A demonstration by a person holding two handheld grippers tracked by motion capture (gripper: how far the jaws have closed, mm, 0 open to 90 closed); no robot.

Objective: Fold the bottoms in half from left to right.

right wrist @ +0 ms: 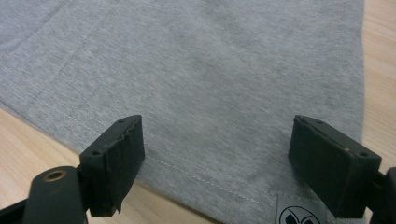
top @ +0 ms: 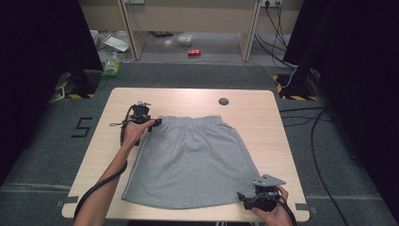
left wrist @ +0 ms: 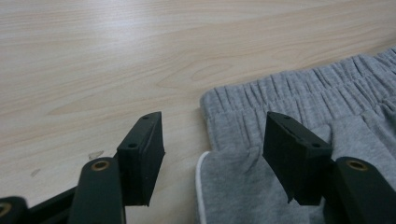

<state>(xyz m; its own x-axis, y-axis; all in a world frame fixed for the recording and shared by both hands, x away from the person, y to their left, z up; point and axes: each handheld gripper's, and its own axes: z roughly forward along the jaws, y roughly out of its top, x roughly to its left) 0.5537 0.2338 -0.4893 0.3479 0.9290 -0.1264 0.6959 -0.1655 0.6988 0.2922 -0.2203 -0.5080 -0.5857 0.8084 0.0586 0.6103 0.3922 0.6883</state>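
Observation:
A grey skirt with a gathered elastic waistband lies flat on the wooden table, waistband at the far side, hem toward the person. My left gripper is at the waistband's left corner, open, its jaws straddling that corner just above the cloth. My right gripper sits at the hem's right corner, open, with the stitched hem and a small label between its jaws. Neither holds cloth.
A round grommet is set in the table near its far edge. Bare wood runs left of the skirt and right of it. Cables lie on the floor to the right.

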